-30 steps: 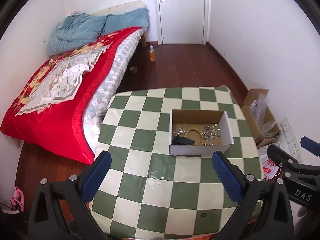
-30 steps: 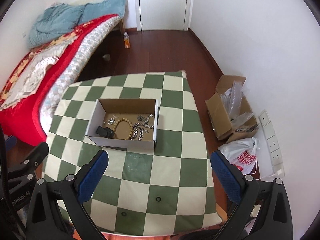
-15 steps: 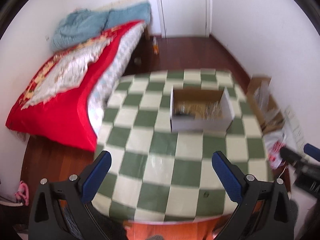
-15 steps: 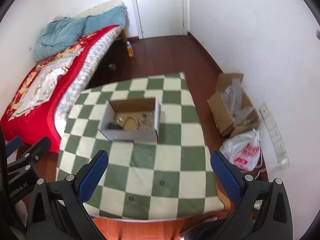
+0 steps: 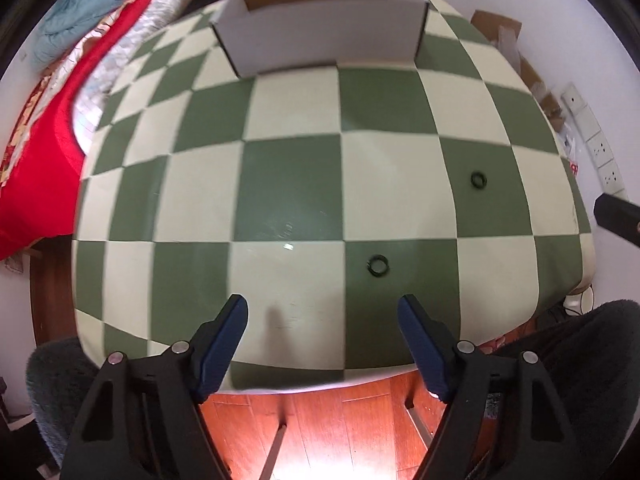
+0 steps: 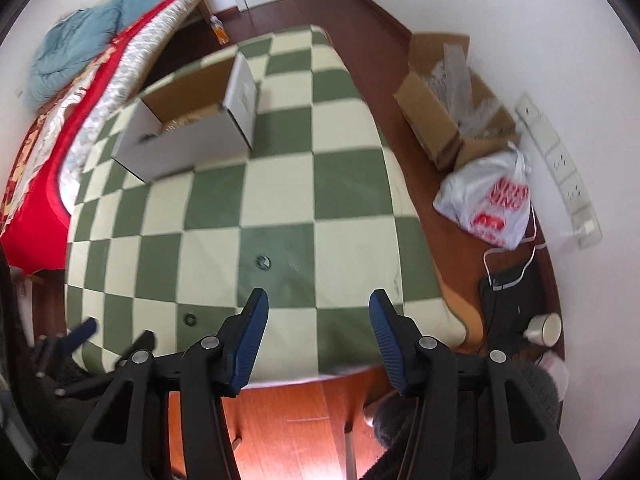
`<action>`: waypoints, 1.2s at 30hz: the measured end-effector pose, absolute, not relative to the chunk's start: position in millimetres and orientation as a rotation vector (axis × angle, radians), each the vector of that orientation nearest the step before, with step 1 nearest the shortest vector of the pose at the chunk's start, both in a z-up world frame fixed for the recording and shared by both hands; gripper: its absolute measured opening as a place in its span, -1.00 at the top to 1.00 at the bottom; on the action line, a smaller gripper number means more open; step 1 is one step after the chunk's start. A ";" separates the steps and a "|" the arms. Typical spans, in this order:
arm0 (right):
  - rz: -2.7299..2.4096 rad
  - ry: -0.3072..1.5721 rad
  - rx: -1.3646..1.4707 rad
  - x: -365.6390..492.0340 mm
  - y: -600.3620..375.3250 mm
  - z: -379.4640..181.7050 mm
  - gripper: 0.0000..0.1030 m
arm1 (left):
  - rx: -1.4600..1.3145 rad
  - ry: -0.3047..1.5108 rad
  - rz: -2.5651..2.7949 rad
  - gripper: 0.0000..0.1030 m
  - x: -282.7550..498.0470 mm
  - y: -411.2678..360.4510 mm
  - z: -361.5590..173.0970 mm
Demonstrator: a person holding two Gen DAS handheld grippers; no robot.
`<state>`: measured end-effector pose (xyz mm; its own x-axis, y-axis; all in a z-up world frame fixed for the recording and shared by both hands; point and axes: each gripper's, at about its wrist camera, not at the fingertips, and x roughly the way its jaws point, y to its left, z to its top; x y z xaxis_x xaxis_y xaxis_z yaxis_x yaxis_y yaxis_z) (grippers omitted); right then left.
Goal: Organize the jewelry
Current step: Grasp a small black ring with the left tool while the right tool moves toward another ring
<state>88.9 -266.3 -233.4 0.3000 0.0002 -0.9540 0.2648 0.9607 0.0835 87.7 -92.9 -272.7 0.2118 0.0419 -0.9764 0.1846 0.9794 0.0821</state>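
Setting: bedroom, wooden floor; green-and-cream chequered tabletop (image 5: pixel 292 104) filling both views

Item 1: small dark ring (image 5: pixel 378 265) on a green square, at about 1 o'clock from the left gripper (image 5: pixel 322 322), near its right fingertip. Also visible in the right wrist view (image 6: pixel 190 318).

Item 2: second dark ring (image 5: pixel 478 180), further out at 2 o'clock; in the right wrist view (image 6: pixel 263 262) it sits at 12 o'clock to the left fingertip of the right gripper (image 6: pixel 319 311).

Item 3: white cardboard box (image 5: pixel 320 40) at 12 o'clock, well apart from both rings; its contents are barely visible.

Grippers: both with fingers spread apart, nothing held, low over the near edge of the tabletop.

Surroundings: red-covered bed (image 6: pixel 36 184) at 10 o'clock; plastic bag (image 6: pixel 490 200) on the floor at 2 o'clock.

Risk, as a judgement: rings are thin and lie flat; pads may slide over one or flick it off the near edge onto the floor
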 end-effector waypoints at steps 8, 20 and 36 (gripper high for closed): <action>-0.212 1.291 0.289 92.3 -284.7 -252.6 -0.07 | 0.179 1.375 -0.128 -0.14 92.2 -106.1 -288.0; -0.216 1.306 0.312 98.9 -286.3 -261.7 -0.07 | 0.160 1.357 -0.182 0.52 96.2 -122.5 -284.8; -0.198 1.297 0.338 100.0 -286.5 -260.6 -0.07 | 0.148 1.348 -0.109 0.81 107.5 -89.0 -283.9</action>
